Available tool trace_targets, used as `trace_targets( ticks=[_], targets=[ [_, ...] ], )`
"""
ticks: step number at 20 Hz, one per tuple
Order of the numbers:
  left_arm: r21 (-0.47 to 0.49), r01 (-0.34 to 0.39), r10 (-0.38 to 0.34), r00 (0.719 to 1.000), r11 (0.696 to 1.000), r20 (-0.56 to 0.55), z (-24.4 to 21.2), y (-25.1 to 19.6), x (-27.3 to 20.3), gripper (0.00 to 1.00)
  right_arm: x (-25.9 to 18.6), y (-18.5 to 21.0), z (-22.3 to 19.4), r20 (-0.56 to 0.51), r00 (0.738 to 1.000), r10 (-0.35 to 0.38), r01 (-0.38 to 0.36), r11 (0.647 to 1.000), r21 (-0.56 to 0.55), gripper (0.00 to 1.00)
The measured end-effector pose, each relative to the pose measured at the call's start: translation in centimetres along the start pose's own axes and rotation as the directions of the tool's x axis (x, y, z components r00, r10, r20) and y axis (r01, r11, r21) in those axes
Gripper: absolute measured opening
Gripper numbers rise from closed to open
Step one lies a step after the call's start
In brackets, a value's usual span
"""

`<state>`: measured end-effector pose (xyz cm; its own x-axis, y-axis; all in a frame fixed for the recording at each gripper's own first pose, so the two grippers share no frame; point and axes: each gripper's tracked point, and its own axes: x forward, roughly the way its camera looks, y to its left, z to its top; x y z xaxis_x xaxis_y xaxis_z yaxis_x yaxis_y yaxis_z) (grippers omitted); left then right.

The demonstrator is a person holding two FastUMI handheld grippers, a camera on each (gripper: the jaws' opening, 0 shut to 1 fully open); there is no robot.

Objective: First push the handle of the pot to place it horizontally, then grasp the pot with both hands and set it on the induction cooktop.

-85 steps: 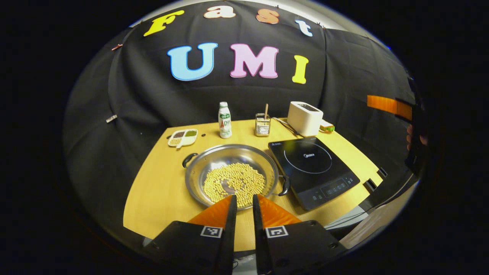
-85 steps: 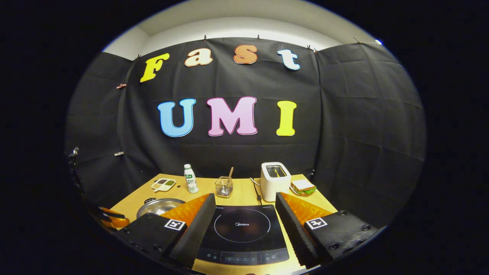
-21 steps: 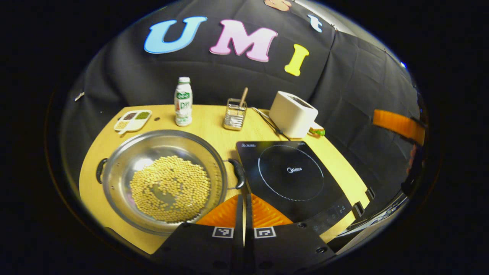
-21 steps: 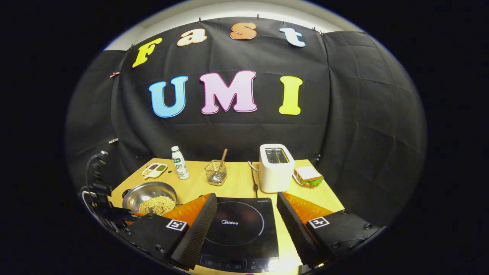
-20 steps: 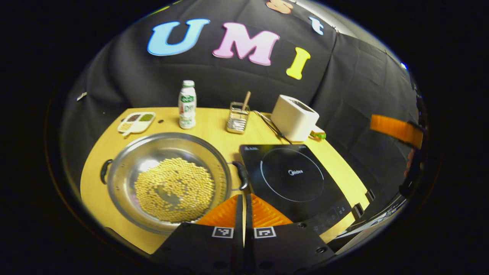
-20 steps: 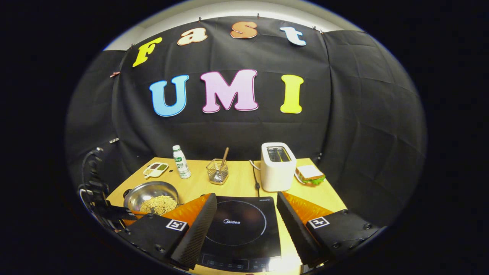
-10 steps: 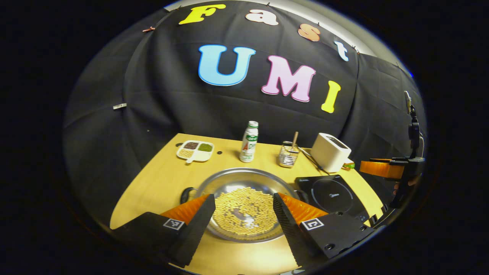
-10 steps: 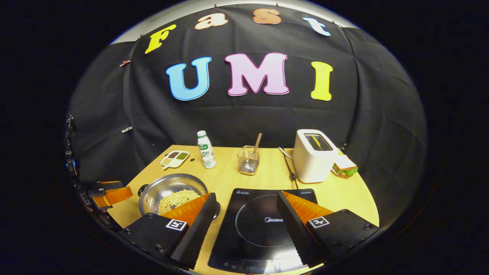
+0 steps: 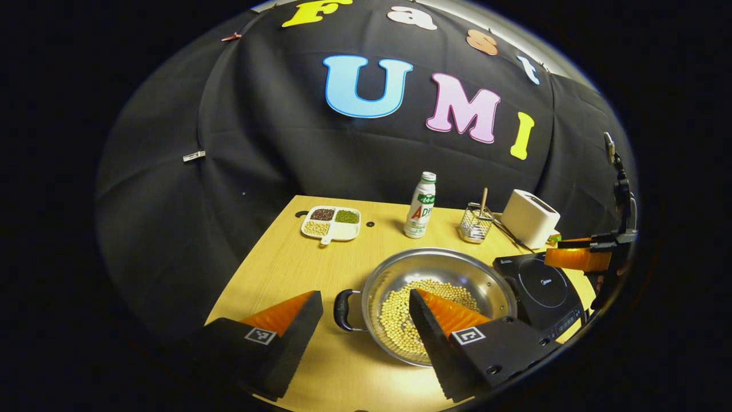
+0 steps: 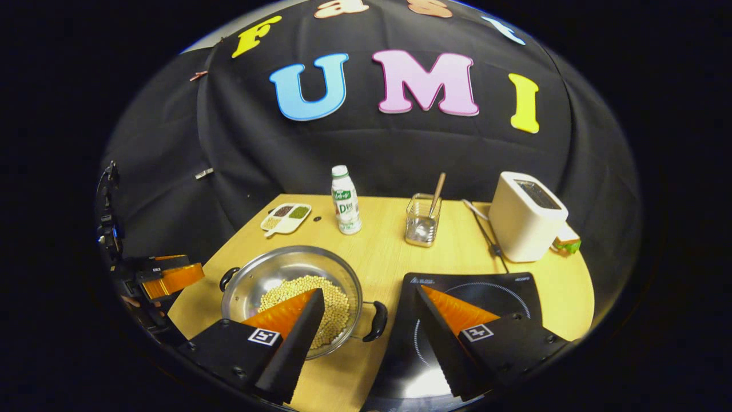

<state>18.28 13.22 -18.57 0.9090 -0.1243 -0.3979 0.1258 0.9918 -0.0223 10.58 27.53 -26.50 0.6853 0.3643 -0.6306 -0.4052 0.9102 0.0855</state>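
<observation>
Steel, and part-filled with pale beans, the pot (image 9: pixel 440 297) sat low and right of centre in the left gripper view, on the wooden desk (image 9: pixel 286 269) just left of the induction cooktop (image 9: pixel 537 289). The left gripper (image 9: pixel 366 320) was spread wide around the pot's left handle (image 9: pixel 342 310) without touching it. In the right gripper view the right gripper (image 10: pixel 369 320) was likewise spread, its fingers either side of the pot's right handle (image 10: pixel 377 321), at lower centre.

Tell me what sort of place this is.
Probably a mock kitchen set up in a recording booth: a wooden table carries an induction cooktop, a toaster and a steel pot of beans, with black cloth hung behind.
</observation>
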Motion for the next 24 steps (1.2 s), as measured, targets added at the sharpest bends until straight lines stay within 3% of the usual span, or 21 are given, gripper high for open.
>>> trace_targets(
  ticks=[3,16,24],
  targets=[
    [0.014,0.019,-0.019,1.000,1.000,-0.021,-0.3,0.7,1.5,0.95,2.5,-0.4,-1.2,-0.052,0.998,-0.019,0.020,1.000,0.015,0.99],
    [0.011,0.101,-0.099,0.989,0.995,-0.107,-2.5,1.5,9.5,0.95,9.6,-0.1,-6.0,-0.230,0.973,0.034,-0.015,0.996,0.085,0.99],
    [-0.019,0.171,-0.170,0.955,0.985,-0.242,-5.9,0.9,12.0,0.94,11.5,0.6,-7.8,-0.237,0.971,0.020,-0.008,0.999,0.052,0.99]
  ],
)
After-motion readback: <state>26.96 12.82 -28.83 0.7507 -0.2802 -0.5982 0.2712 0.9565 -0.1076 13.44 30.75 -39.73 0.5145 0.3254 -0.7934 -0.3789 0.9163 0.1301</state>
